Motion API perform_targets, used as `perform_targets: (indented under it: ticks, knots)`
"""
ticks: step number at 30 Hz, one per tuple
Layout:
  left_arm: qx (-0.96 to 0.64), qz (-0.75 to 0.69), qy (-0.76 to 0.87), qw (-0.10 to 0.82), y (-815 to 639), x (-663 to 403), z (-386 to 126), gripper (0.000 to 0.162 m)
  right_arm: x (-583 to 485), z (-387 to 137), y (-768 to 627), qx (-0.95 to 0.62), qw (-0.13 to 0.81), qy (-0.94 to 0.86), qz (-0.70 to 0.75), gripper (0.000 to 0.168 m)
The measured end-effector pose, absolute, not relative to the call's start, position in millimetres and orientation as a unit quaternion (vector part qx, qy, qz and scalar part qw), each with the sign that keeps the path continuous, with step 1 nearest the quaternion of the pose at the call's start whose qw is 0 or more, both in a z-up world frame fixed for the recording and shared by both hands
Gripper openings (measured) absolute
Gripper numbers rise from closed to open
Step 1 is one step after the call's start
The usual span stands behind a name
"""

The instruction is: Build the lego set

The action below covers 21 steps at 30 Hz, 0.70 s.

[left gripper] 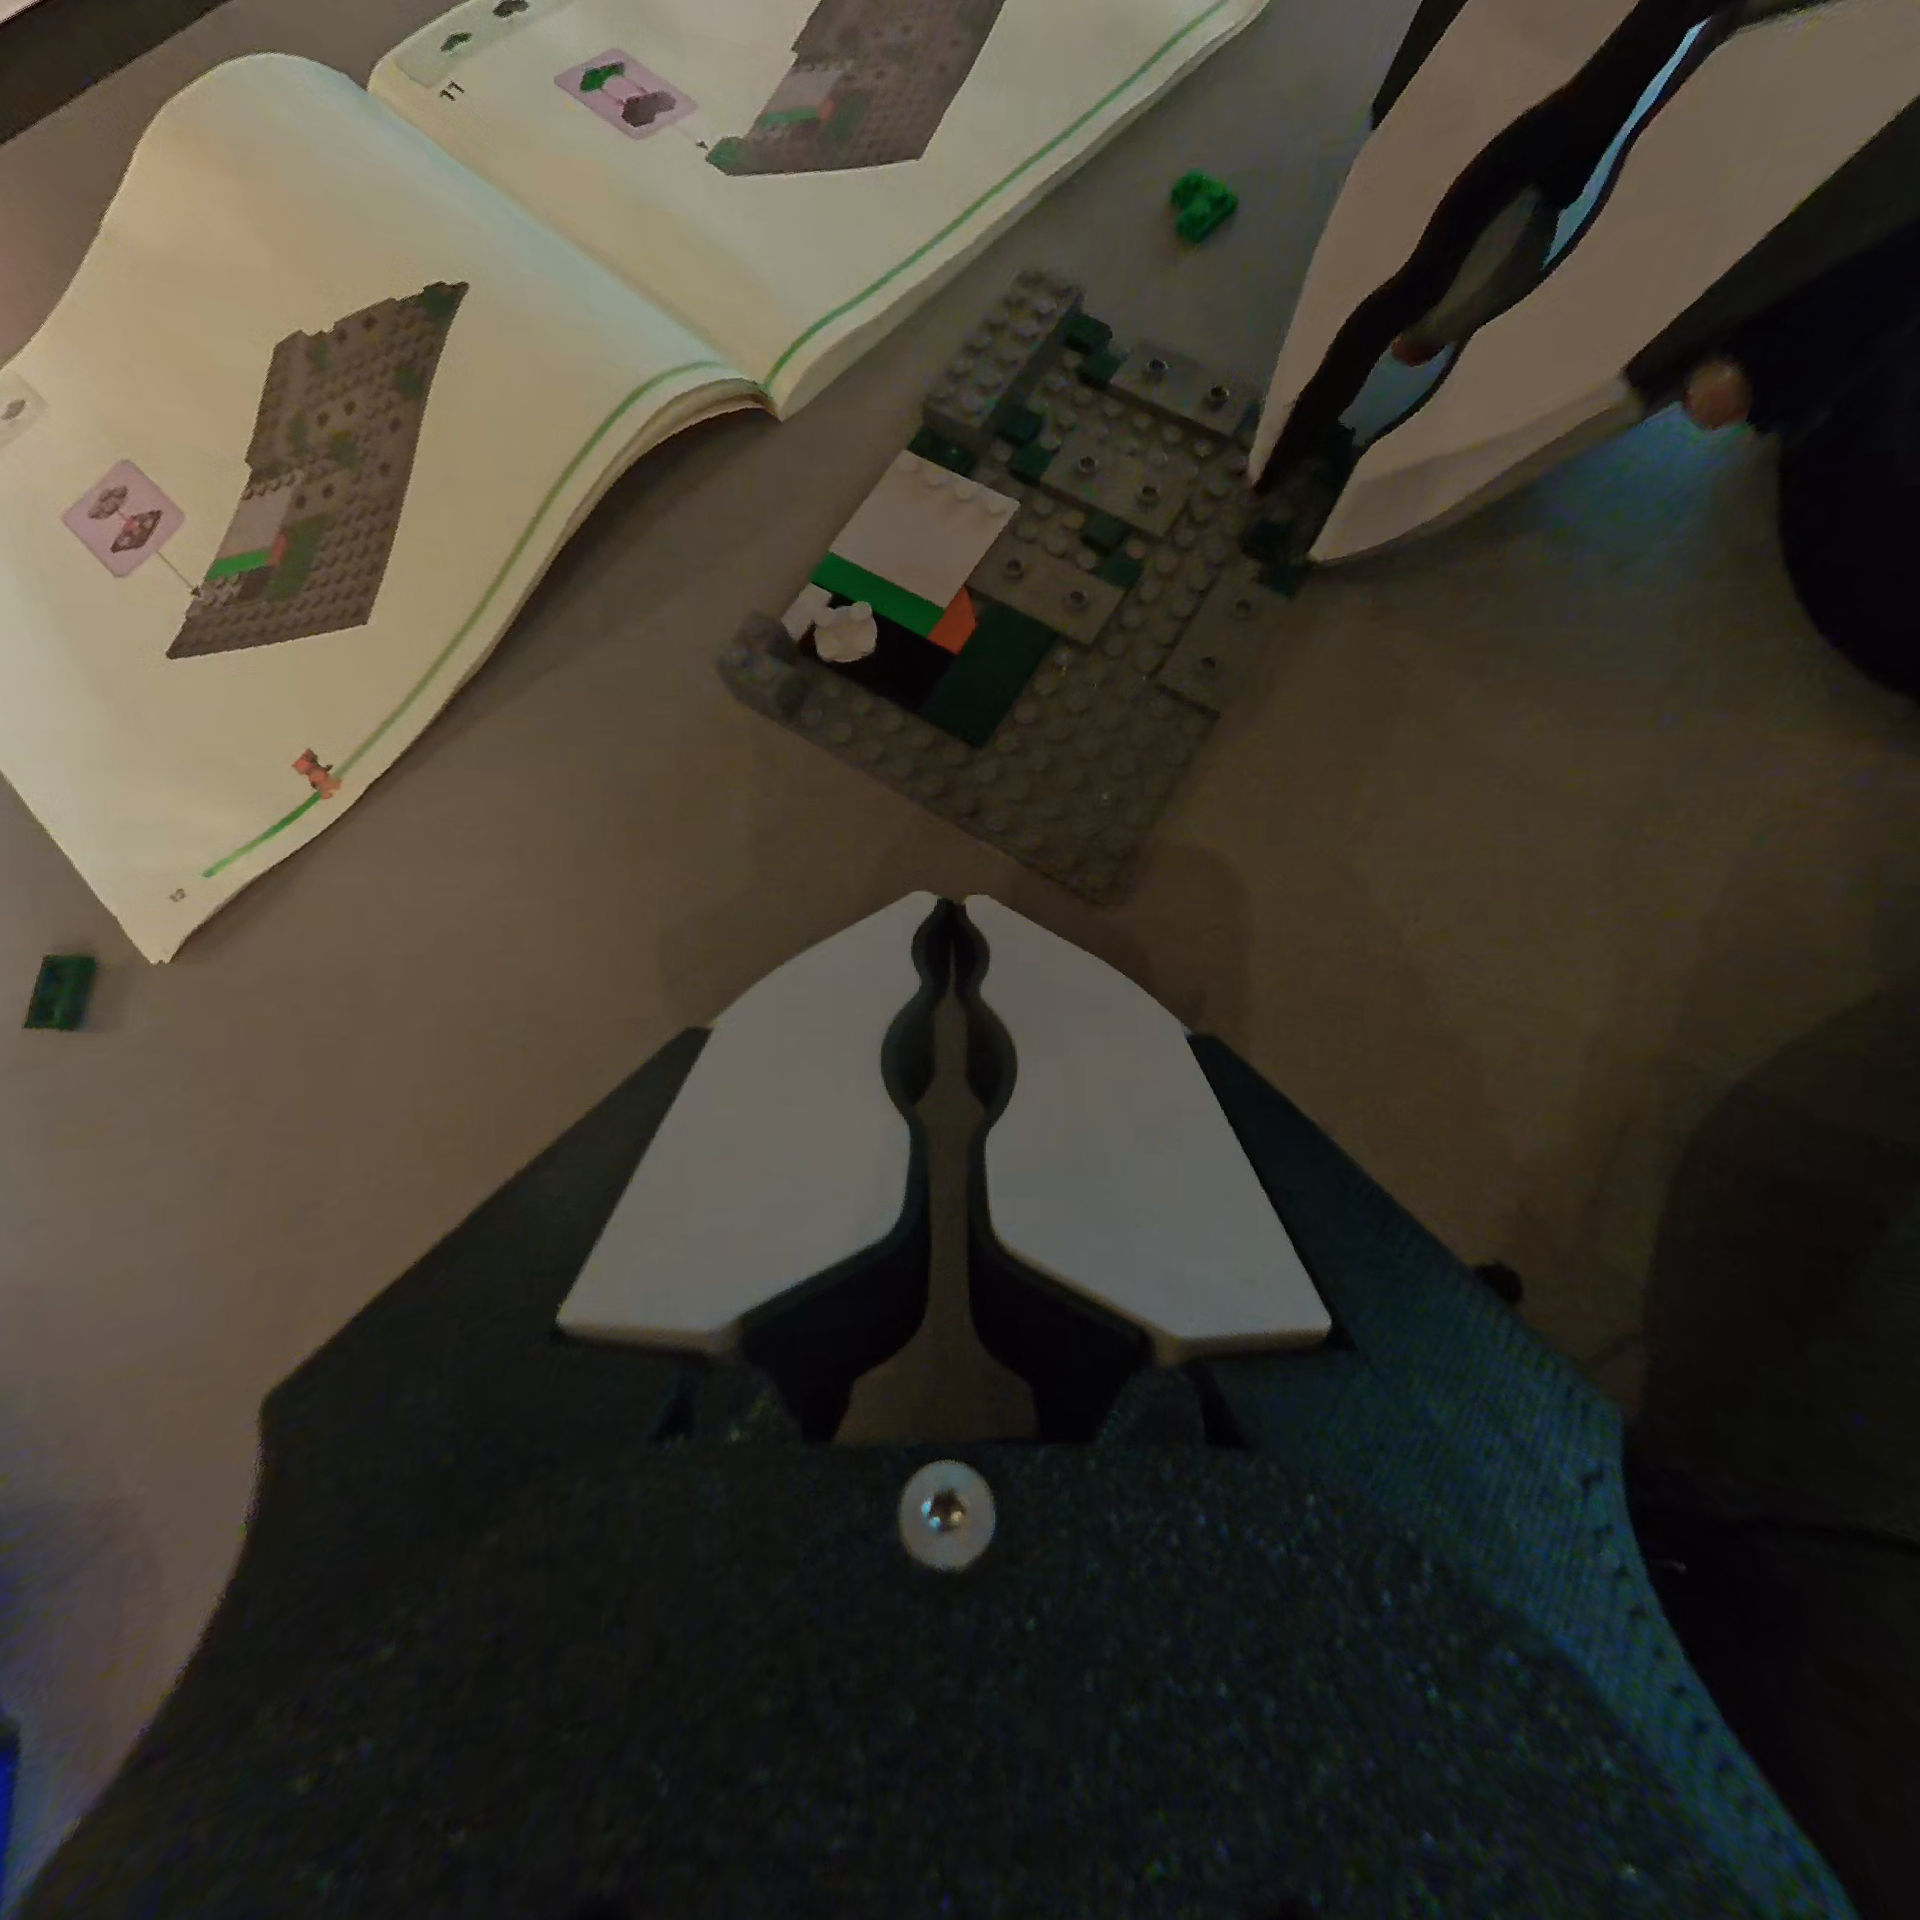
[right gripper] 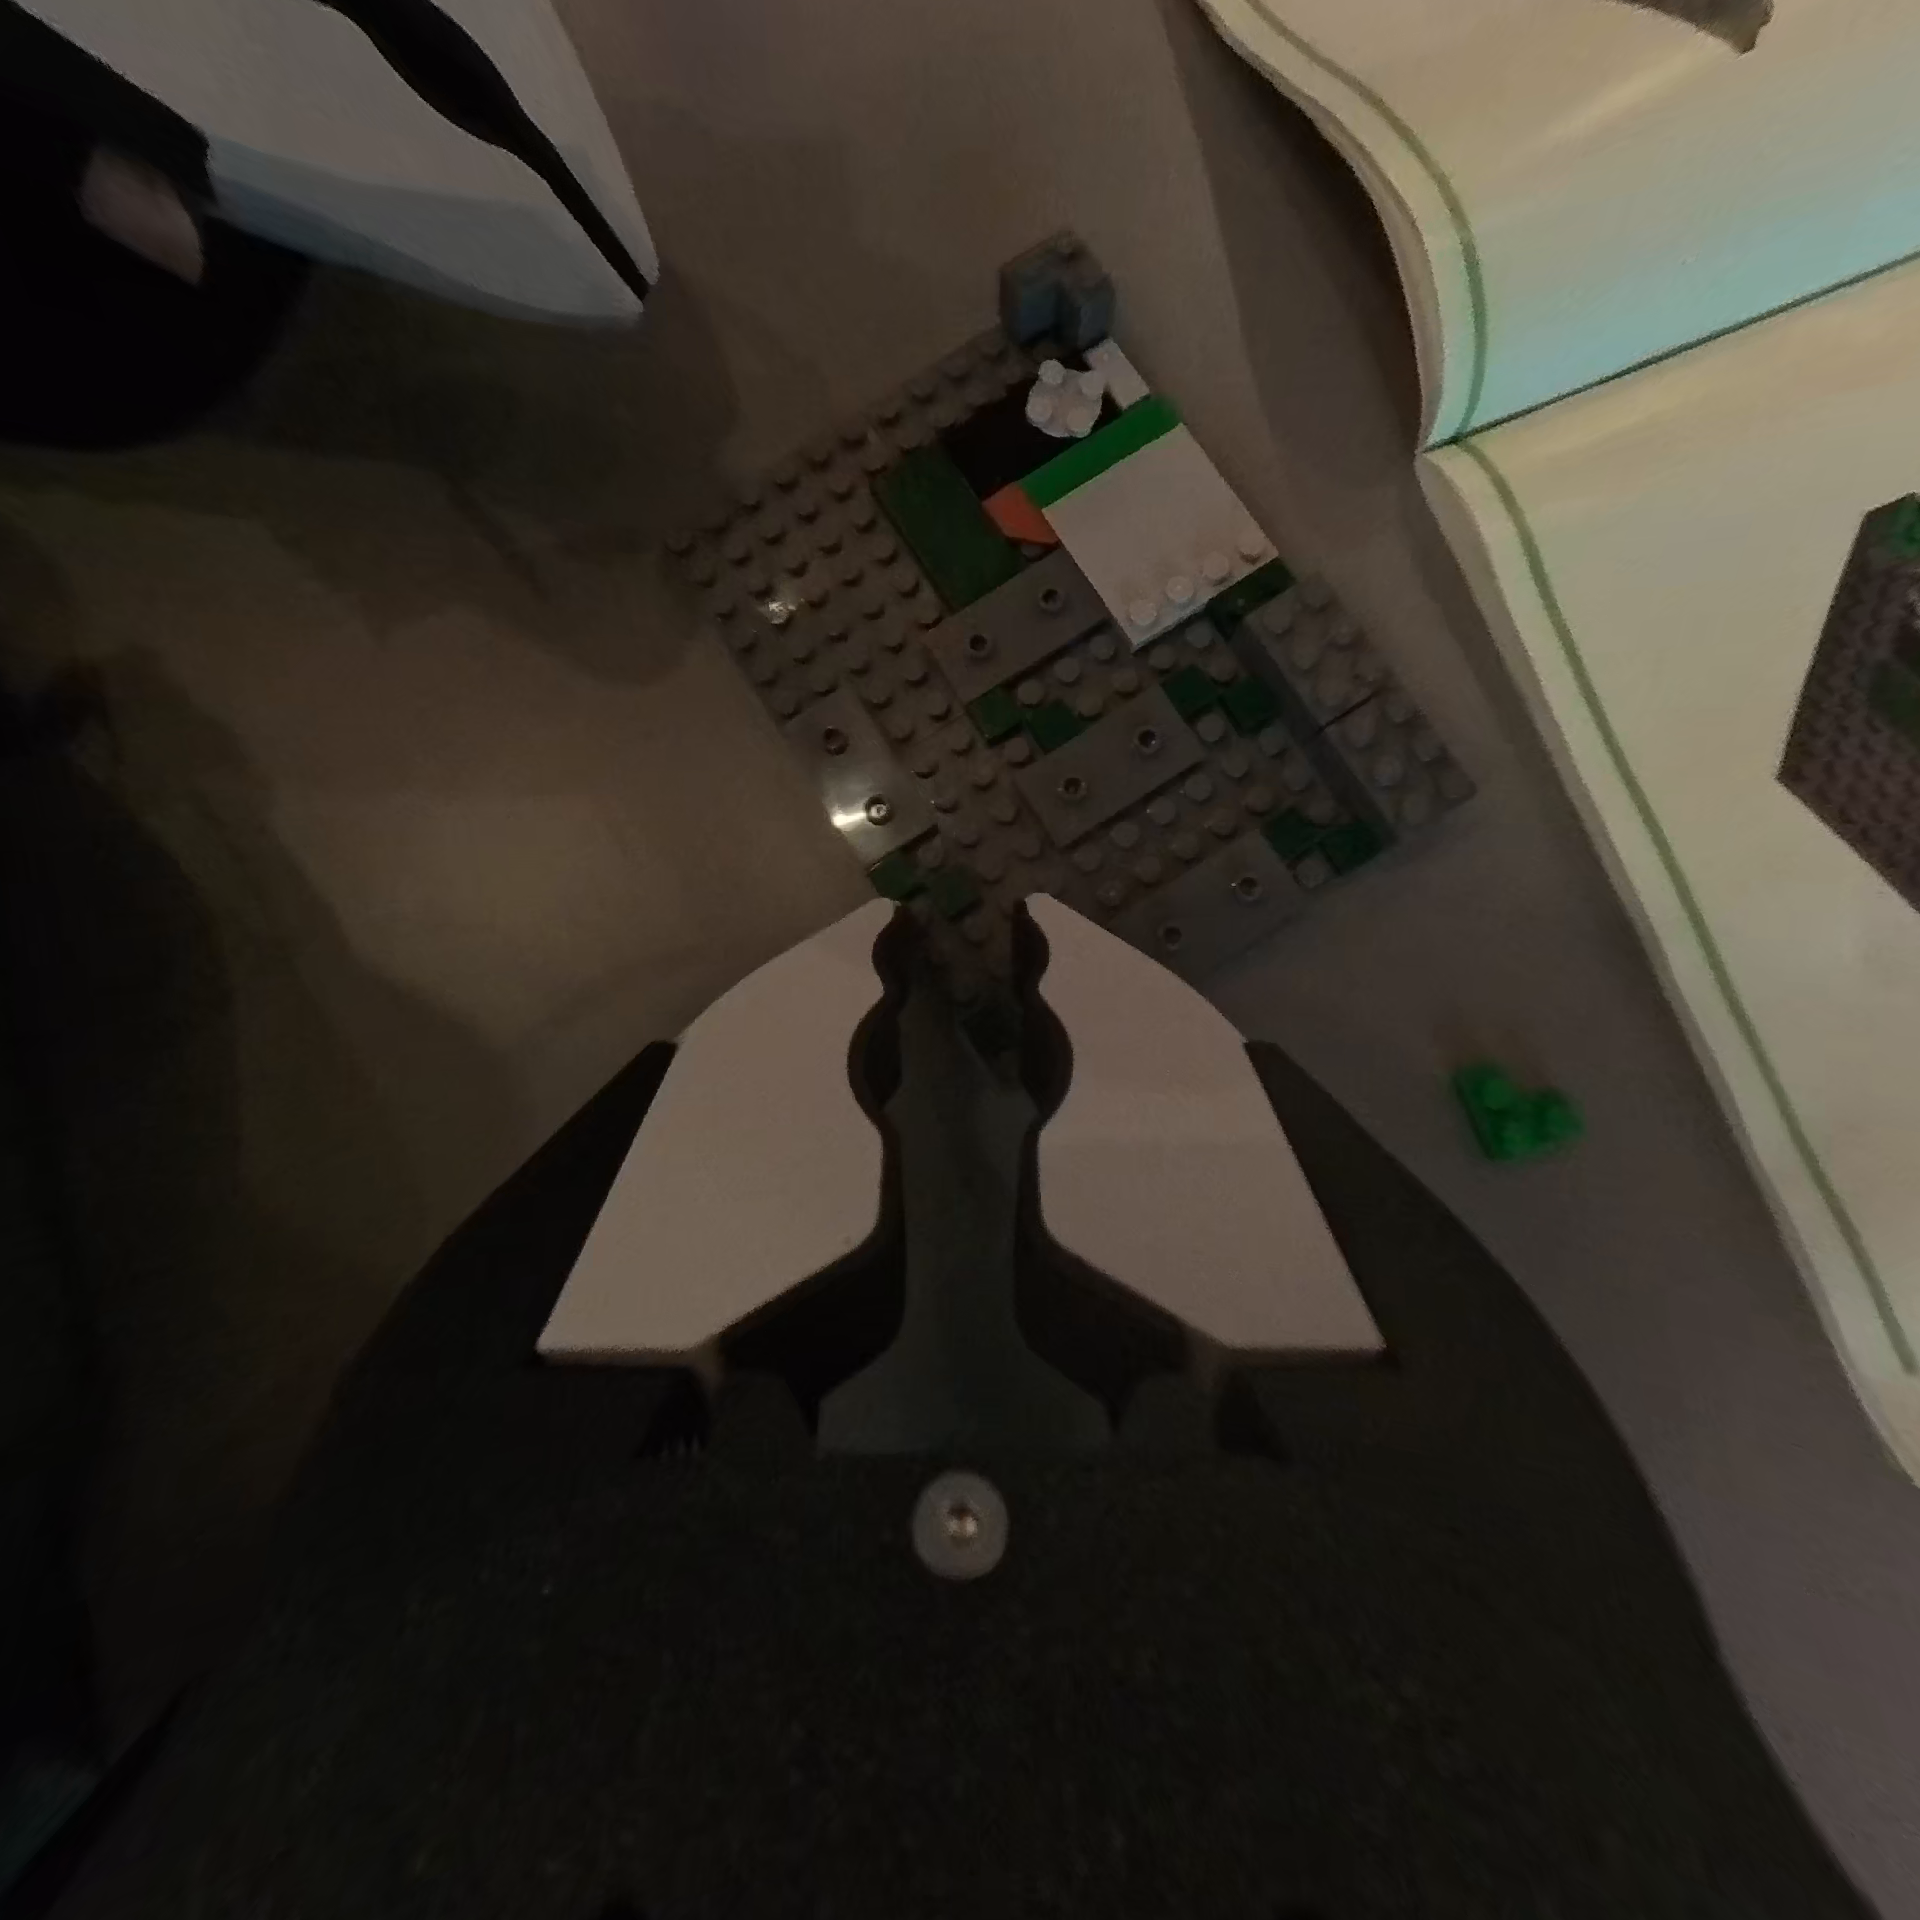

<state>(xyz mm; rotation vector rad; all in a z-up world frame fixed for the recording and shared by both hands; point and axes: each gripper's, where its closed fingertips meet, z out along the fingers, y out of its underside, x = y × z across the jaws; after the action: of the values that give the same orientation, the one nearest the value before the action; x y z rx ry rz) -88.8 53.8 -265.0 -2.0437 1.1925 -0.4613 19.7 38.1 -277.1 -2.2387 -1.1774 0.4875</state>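
Note:
The grey baseplate (left gripper: 1039, 790) carries a flat build: a white plate (left gripper: 925, 530), green, orange and dark green tiles, and a small white piece (left gripper: 847, 629). My left gripper (left gripper: 951, 909) is shut and empty, just short of the plate's near corner. My right gripper (right gripper: 961, 920) is shut on the far corner of the baseplate (right gripper: 810, 603), whose edge runs in between the fingers. The right gripper also shows in the left wrist view (left gripper: 1288, 520). The left gripper shows at the top left of the right wrist view (right gripper: 636, 286).
An open instruction booklet (left gripper: 436, 343) lies left of the build, and shows at the right of the right wrist view (right gripper: 1662, 520). A bright green piece (left gripper: 1202, 205) lies loose behind the plate, also seen in the right wrist view (right gripper: 1517, 1122). A dark green piece (left gripper: 60, 992) lies by the booklet's corner. Tip to tip, the grippers are about 12 cm apart.

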Motion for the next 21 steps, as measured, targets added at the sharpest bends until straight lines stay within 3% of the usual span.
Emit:
perform_targets:
  ticks: [7,17,21]
  knots:
    - [-0.795,-0.180,0.451,0.364,62,-93,-263,0.000,-16,-223,71,-0.719,0.354,-0.572,0.176,0.018]
    - [-0.799,-0.191,0.439,0.364,70,-98,-263,0.000,-64,-262,120,-0.642,0.270,-0.685,0.213,0.018]
    - [-0.799,-0.201,0.436,0.362,71,-98,-263,0.000,-68,-268,121,-0.633,0.244,-0.698,0.231,0.010]
